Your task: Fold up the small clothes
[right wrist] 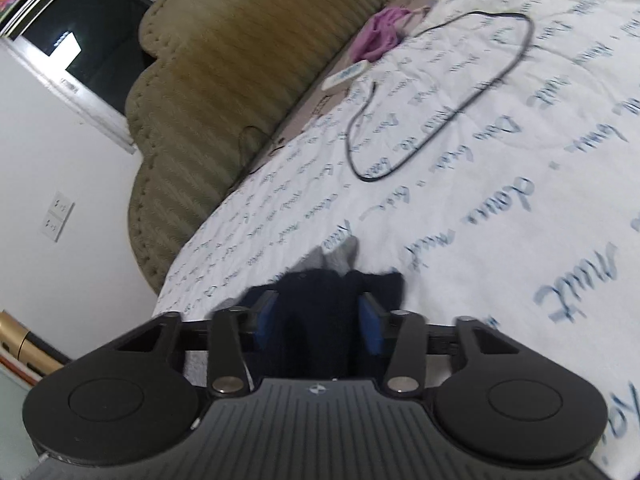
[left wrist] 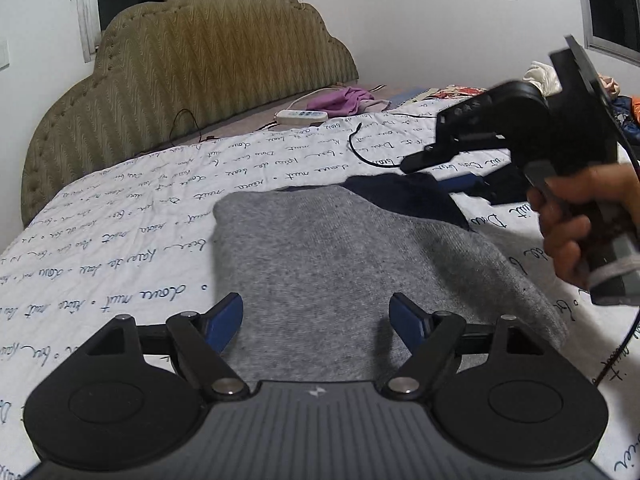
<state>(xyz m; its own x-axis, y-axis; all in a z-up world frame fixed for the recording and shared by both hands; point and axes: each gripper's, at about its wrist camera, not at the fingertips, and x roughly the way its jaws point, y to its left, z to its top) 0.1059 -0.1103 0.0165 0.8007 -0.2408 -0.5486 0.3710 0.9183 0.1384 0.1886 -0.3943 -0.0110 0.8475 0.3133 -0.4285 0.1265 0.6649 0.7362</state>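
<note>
A grey knit garment [left wrist: 340,264] lies folded flat on the white quilt with blue script [left wrist: 120,248]. A dark navy part [left wrist: 416,196] shows at its far right edge. My left gripper [left wrist: 316,316] is open and empty, low over the near edge of the grey garment. My right gripper [right wrist: 318,320] has its blue pads either side of bunched navy cloth [right wrist: 320,312]; its jaws are part closed on it. A bit of grey cloth [right wrist: 340,258] shows beyond. The right gripper also shows in the left wrist view [left wrist: 460,176], held by a hand at the garment's far right.
An olive padded headboard [left wrist: 200,72] stands behind the bed. A white power strip [left wrist: 302,117], a purple cloth [left wrist: 344,100] and a looped black cable [right wrist: 440,96] lie on the quilt near it. More clothes are piled at the far right [left wrist: 616,96].
</note>
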